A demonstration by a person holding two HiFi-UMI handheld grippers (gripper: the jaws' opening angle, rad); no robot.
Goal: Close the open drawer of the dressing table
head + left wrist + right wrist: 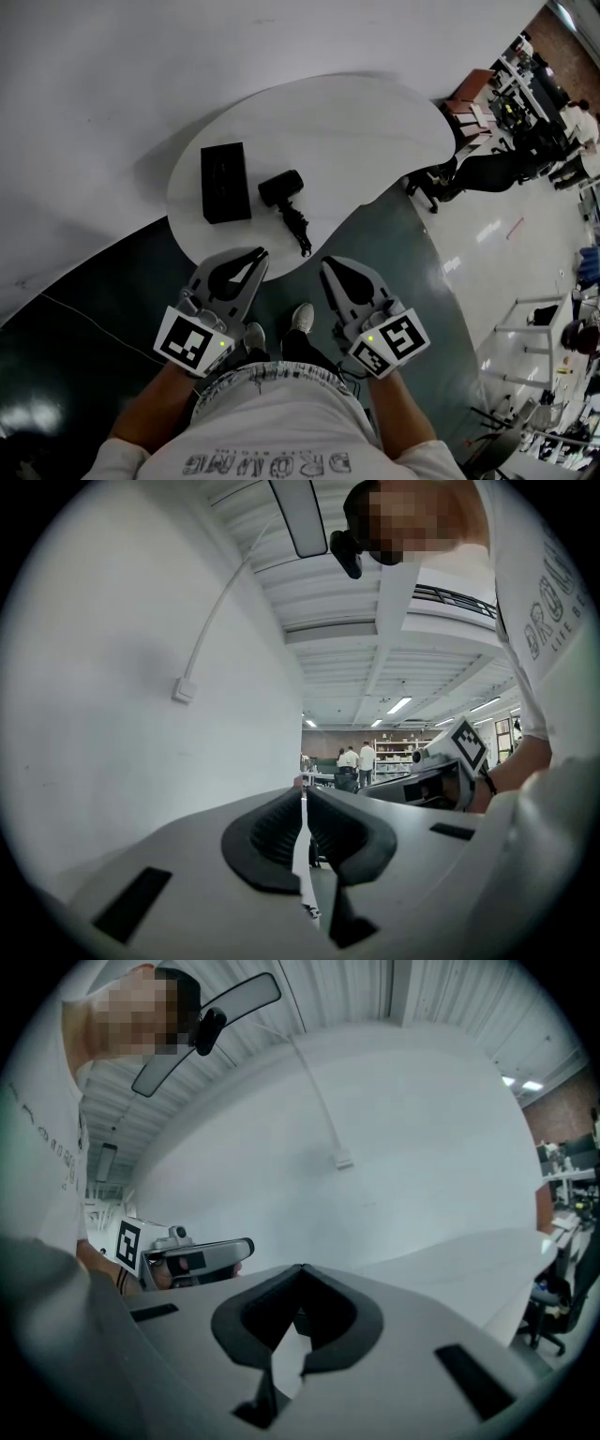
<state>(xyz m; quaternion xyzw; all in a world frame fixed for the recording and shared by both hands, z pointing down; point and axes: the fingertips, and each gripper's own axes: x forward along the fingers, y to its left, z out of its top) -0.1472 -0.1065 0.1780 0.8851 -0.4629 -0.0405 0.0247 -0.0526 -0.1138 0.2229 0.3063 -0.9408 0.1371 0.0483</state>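
Note:
The dressing table's white curved top (356, 141) lies in front of me in the head view; no drawer shows in any view, the space under the top is hidden. My left gripper (259, 251) (303, 794) is held level at the table's near edge, shut with nothing between its jaws. My right gripper (324, 266) (301, 1267) hangs beside it, a little short of the edge, also shut and empty. Each gripper view shows the other gripper off to the side.
A black box (225, 182) and a black hair dryer (284, 192) with its cord lie on the table top. A white wall (141, 75) stands behind the table. An office chair (469, 173) and desks stand at the right. My shoes (302, 319) are below.

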